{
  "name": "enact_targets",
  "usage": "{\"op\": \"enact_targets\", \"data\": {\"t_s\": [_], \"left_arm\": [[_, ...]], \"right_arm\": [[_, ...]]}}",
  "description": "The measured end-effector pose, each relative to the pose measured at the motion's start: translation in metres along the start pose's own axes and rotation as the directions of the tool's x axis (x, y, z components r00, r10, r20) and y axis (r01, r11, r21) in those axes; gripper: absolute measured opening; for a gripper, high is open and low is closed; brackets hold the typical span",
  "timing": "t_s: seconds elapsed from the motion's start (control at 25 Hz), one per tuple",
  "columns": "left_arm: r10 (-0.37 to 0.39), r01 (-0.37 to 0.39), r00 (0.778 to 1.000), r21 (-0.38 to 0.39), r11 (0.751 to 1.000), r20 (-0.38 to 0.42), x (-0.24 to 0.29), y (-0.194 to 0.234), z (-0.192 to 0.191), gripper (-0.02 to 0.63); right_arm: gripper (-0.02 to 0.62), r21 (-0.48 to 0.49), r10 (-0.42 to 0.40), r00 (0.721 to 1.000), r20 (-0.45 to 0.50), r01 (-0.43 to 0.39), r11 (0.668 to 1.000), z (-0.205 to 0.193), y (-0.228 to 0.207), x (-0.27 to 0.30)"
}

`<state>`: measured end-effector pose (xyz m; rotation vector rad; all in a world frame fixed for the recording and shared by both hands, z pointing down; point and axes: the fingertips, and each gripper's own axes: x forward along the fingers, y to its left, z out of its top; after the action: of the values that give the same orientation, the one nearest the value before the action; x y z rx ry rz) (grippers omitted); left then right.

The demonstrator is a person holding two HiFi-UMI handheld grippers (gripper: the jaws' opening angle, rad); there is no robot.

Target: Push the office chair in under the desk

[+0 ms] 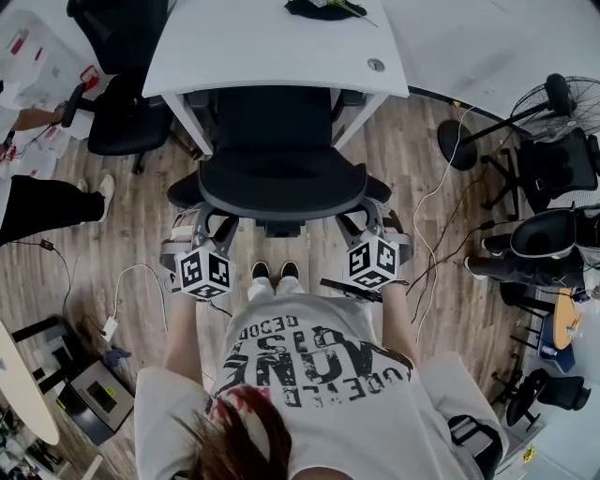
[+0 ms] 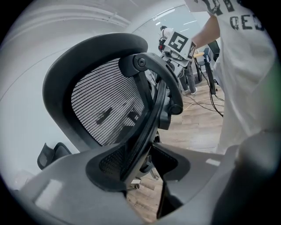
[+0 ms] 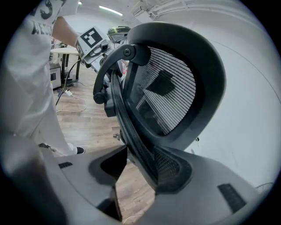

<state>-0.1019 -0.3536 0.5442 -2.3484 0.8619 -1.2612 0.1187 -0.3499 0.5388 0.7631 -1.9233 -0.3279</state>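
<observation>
The black mesh office chair (image 1: pixel 281 178) stands in front of the white desk (image 1: pixel 272 47), its seat partly beneath the desktop and its backrest towards me. My left gripper (image 1: pixel 199 225) is at the backrest's left edge and my right gripper (image 1: pixel 371 223) at its right edge. In the left gripper view the backrest frame (image 2: pixel 145 127) runs down between the jaws of the left gripper (image 2: pixel 145 172), which are shut on it. The right gripper view shows the same: the backrest frame (image 3: pixel 131 127) is clamped in the right gripper (image 3: pixel 137 172).
Another black chair (image 1: pixel 127 112) stands left of the desk, beside a person's leg (image 1: pixel 42 206). A floor fan (image 1: pixel 553 103), more chairs (image 1: pixel 553 244) and loose cables (image 1: pixel 441 234) are on the wood floor at right. A dark item (image 1: pixel 323 7) lies on the desk's far side.
</observation>
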Motion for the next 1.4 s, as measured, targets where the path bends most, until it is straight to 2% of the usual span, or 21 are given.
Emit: {"op": "enact_targets", "data": {"t_s": [0.4, 0.56, 0.72, 0.84, 0.96, 1.08, 1.2, 1.28, 1.4], "left_arm": [[-0.029, 0.028, 0.999, -0.052, 0.998, -0.026, 0.0, 0.0, 0.001, 0.198], [-0.029, 0.029, 1.0, -0.153, 0.988, 0.004, -0.01, 0.003, 0.006, 0.21], [0.025, -0.006, 0.998, -0.292, 0.956, 0.061, -0.029, 0.01, 0.01, 0.209], [0.081, -0.03, 0.991, -0.421, 0.907, 0.104, -0.04, 0.017, 0.008, 0.187], [0.168, -0.058, 0.973, -0.539, 0.84, 0.157, -0.054, 0.034, 0.018, 0.152], [0.267, -0.068, 0.943, -0.673, 0.737, 0.196, -0.069, 0.048, 0.026, 0.114], [0.362, -0.092, 0.911, -0.758, 0.646, 0.198, -0.083, 0.058, 0.029, 0.073], [0.408, -0.123, 0.896, -0.781, 0.612, 0.178, -0.091, 0.06, 0.03, 0.047], [0.451, -0.156, 0.878, -0.795, 0.587, 0.16, -0.099, 0.061, 0.037, 0.014]], "right_arm": [[0.181, 0.069, 0.011, 1.0, 0.015, -0.012, 0.998, 0.004, 0.001, -0.004], [0.181, 0.123, -0.008, 0.999, 0.052, 0.001, 0.992, 0.008, -0.003, -0.015], [0.181, 0.272, -0.045, 0.99, 0.136, 0.007, 0.962, 0.012, -0.01, -0.031], [0.181, 0.435, -0.098, 0.971, 0.219, -0.007, 0.9, 0.014, -0.02, -0.042], [0.163, 0.56, -0.16, 0.944, 0.288, -0.03, 0.828, 0.018, -0.031, -0.053], [0.067, 0.616, -0.224, 0.922, 0.315, -0.019, 0.788, 0.02, -0.039, -0.063], [0.042, 0.66, -0.264, 0.906, 0.331, -0.022, 0.751, 0.022, -0.043, -0.071], [0.034, 0.708, -0.292, 0.891, 0.346, -0.043, 0.705, 0.022, -0.046, -0.077], [0.028, 0.775, -0.342, 0.867, 0.363, -0.077, 0.627, 0.021, -0.052, -0.089]]}}
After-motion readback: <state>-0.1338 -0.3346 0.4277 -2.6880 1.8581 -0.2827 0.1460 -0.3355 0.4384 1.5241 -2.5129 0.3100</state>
